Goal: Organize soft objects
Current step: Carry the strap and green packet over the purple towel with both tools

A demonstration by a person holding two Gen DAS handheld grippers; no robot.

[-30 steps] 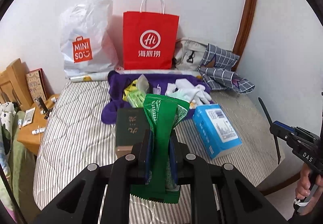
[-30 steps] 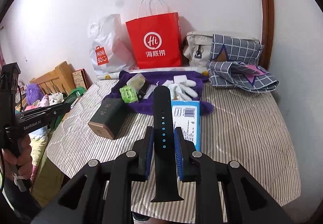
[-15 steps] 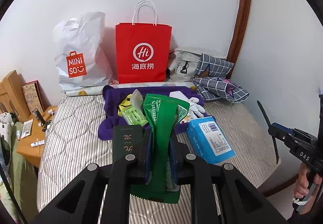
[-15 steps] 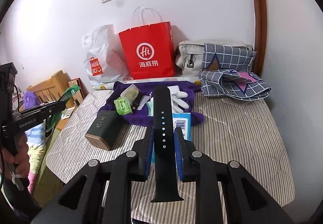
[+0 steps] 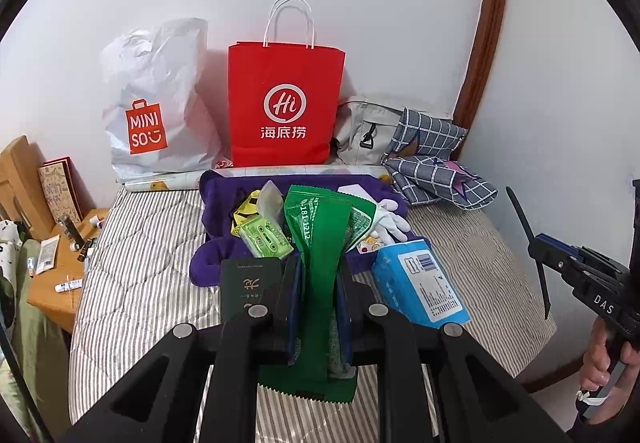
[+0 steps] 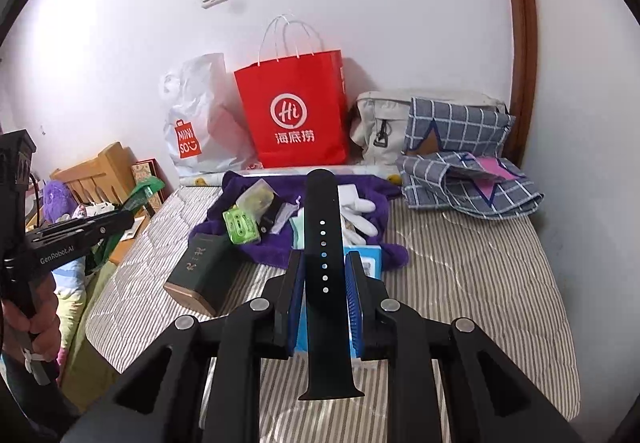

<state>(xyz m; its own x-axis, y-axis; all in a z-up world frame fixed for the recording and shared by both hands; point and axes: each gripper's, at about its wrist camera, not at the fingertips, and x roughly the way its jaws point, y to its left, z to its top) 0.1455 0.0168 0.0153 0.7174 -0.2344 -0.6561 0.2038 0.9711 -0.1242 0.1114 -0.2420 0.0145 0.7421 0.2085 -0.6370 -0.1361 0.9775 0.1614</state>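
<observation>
My left gripper (image 5: 318, 283) is shut on a green foil packet (image 5: 320, 243) and holds it upright above the striped bed. My right gripper (image 6: 325, 275) is shut on a black watch strap (image 6: 324, 243), also held upright above the bed. On the bed lies a purple towel (image 5: 224, 199) with a green cassette-print pack (image 5: 266, 241), a yellow item and white gloves (image 5: 390, 223) on it. A blue tissue pack (image 5: 420, 279) and a dark green box (image 5: 244, 287) lie in front of the towel. The right gripper also shows in the left wrist view (image 5: 536, 255).
A red paper bag (image 5: 284, 103), a white Miniso bag (image 5: 156, 111), a grey bag (image 5: 360, 131) and checked cloths (image 5: 436, 167) stand along the wall. A wooden bedside table (image 5: 52, 279) with small items is left of the bed.
Both grippers have pulled back and up from the bed, still holding the packet and the strap. The bags and wall switch show more fully now.
</observation>
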